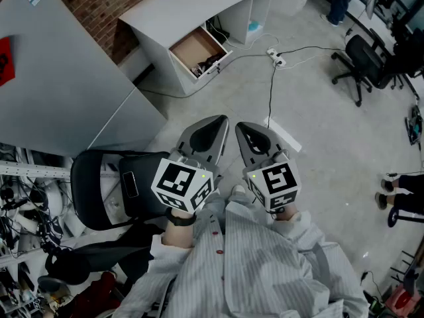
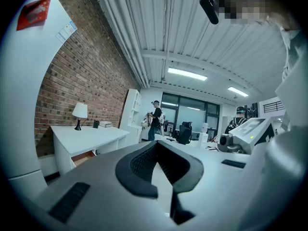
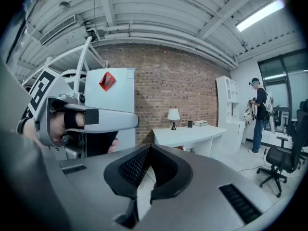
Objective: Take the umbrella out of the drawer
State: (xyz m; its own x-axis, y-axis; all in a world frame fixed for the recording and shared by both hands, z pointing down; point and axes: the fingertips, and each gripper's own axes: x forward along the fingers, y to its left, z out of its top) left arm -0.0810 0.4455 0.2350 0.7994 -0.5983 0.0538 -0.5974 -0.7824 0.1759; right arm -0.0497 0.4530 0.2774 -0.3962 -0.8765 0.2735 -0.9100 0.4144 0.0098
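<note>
We stand well apart from the white surface. Its drawer hangs open, and what may be the umbrella lies dark at the front end, too small to be sure of. The 2 tools, left tool and right tool, are both closed tight with nothing in them. If we arrive with the jaws closed, we would only shove the umbrella deeper. A cable crosses the floor near our path and could snag a foot.

the open drawer sits in the desk front, a lamp on top, perhaps cables inside.
</note>
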